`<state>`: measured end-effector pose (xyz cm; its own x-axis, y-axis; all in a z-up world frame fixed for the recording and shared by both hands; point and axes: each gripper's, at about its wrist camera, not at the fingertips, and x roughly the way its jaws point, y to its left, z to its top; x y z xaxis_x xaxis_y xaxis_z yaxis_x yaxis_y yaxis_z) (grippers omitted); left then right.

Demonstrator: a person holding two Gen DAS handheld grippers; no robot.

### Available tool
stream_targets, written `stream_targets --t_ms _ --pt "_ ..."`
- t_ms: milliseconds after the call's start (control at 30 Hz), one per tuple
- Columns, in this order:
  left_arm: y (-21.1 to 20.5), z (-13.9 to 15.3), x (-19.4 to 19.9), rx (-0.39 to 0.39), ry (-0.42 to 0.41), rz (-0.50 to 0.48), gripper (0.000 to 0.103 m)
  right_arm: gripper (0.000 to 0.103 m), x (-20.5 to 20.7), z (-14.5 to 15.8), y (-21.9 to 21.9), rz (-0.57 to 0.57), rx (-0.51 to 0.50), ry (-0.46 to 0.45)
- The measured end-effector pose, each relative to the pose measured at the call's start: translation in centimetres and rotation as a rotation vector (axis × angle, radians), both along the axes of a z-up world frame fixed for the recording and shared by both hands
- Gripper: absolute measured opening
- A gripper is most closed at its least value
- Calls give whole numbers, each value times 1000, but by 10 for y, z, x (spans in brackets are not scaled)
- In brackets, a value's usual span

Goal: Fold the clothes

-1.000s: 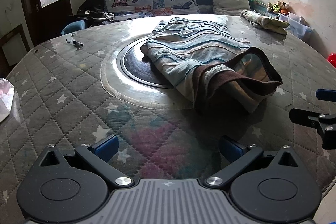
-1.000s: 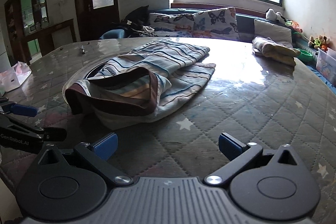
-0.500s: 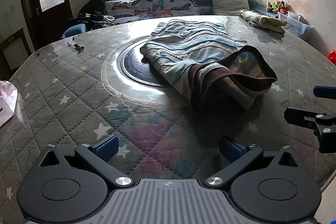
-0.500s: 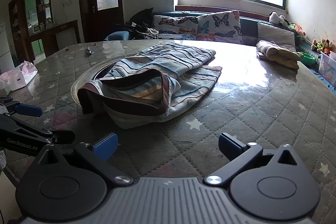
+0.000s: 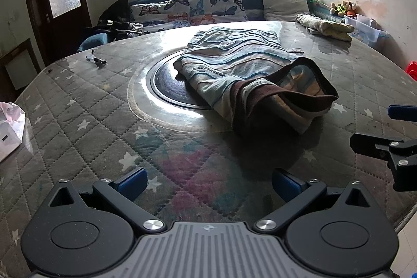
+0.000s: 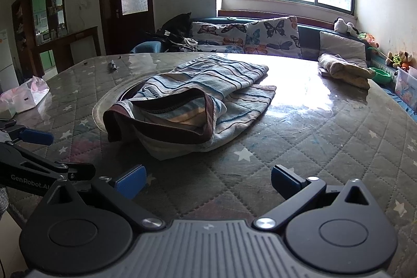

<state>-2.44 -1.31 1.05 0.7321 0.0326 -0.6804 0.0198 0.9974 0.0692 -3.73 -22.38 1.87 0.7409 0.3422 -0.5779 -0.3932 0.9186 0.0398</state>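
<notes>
Holding my left gripper (image 5: pixel 208 180) over the near part of the quilted table (image 5: pixel 78 127), I keep its blue pads wide apart with nothing between them; my right gripper (image 6: pixel 208 180) is just as wide and empty. Both have drawn back a little from the striped garment (image 5: pixel 250 77) since a second ago. It lies folded mid-table, partly over the dark round inset (image 5: pixel 166 85), its brown-edged opening gaping toward me. A second folded cloth (image 6: pixel 344 69) sits far right.

Blue-striped garment (image 5: pixel 234 61) (brown hem), star-quilted table (image 5: pixel 78 121)
</notes>
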Motion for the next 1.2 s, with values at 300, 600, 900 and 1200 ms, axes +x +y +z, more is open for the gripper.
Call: stream_targets --t_ms 300,600,900,1200 --pt "0 1 -2 3 -2 0 103 103 -2 1 1 -2 -4 -10" --pt "-1 1 -3 3 -4 -1 103 103 -3 1 2 -1 -7 -14" --pt "0 1 0 2 2 1 103 103 -2 -1 4 0 -9 -12" --pt "1 1 6 2 11 1 103 103 4 -1 6 -2 -10 -4"
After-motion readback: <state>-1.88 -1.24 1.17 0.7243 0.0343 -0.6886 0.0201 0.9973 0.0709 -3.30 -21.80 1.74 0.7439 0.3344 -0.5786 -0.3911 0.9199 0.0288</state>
